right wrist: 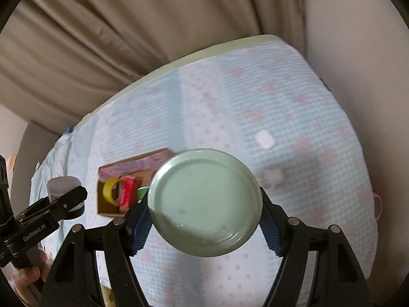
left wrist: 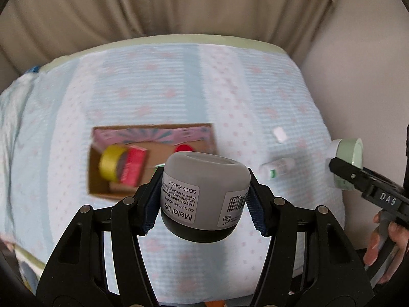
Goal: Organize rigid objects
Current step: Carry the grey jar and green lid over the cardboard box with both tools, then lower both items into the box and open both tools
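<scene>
Carrying both loads over to the cardboard box (left wrist: 153, 158) looks like the step in hand, and doing it well means keeping each grip level until the load hangs above free floor inside the walls. In the left wrist view, left of centre, the box lies on the dotted bedspread (left wrist: 230, 89) with a yellow tape roll (left wrist: 111, 163) and a red packet (left wrist: 134, 166) filling its left part and a red cap (left wrist: 184, 149) near its far wall. At centre the left gripper (left wrist: 204, 199) is clenched on a grey jar (left wrist: 204, 197), held upside down above the cloth, just short of the box. I judge the bare cardboard in the right half the better landing place. Right of the jar, a small clear bottle (left wrist: 277, 167) lies on the cloth and a white case (left wrist: 279, 134) sits beyond it, both apart from the box. In the right wrist view, at centre, the right gripper (right wrist: 204, 207) clamps a pale green tub (right wrist: 204, 206), lid toward the camera, hiding the box's right end; one load should go in at a time, lest the grippers collide
</scene>
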### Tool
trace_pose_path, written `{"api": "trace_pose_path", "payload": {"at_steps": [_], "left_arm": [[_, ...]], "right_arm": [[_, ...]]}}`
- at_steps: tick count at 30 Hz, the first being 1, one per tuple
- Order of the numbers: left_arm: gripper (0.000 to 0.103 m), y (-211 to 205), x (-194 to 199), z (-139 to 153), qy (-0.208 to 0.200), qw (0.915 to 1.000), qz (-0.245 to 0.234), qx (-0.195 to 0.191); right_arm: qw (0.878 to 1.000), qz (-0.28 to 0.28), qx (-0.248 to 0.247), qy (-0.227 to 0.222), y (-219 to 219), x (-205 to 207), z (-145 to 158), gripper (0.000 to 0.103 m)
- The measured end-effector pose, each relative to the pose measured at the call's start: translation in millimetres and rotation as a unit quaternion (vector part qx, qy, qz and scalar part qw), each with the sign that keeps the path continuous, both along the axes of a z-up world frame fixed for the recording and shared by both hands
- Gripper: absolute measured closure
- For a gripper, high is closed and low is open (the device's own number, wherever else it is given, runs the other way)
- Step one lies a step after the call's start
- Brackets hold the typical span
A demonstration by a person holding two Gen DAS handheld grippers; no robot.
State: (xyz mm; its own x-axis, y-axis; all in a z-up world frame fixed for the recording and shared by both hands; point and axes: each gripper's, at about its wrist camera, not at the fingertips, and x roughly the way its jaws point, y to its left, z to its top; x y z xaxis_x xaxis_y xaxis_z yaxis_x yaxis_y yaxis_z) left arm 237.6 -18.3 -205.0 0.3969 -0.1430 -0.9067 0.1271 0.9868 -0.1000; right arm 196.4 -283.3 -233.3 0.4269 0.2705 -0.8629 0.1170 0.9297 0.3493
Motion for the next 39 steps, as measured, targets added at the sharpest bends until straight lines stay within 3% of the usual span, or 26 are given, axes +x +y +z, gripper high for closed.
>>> {"api": "trace_pose_path", "payload": {"at_steps": [7, 18, 29, 39], "left_arm": [[0.047, 72, -5, -8, 0.013, 0.9998, 0.011, -0.013], [0.047, 125, 29, -61, 0.056, 0.9961, -0.064, -0.026], [0.047, 146, 64, -132, 0.103, 0.9867, -0.121, -0.032], [0.047, 133, 84, -188, 0.126, 0.9817, -0.140, -0.029]], "right_arm": [[0.999, 0.034, -0.011, 0.005, 70, 9, 3, 0.034], [0.999, 0.011, -0.031, 0.042, 156, 40, -10, 0.034], [0.994, -0.014, -0.038, 0.097, 223, 96, -68, 0.034], [0.991, 0.060, -0.028, 0.116, 245, 137, -139, 0.034]]}}
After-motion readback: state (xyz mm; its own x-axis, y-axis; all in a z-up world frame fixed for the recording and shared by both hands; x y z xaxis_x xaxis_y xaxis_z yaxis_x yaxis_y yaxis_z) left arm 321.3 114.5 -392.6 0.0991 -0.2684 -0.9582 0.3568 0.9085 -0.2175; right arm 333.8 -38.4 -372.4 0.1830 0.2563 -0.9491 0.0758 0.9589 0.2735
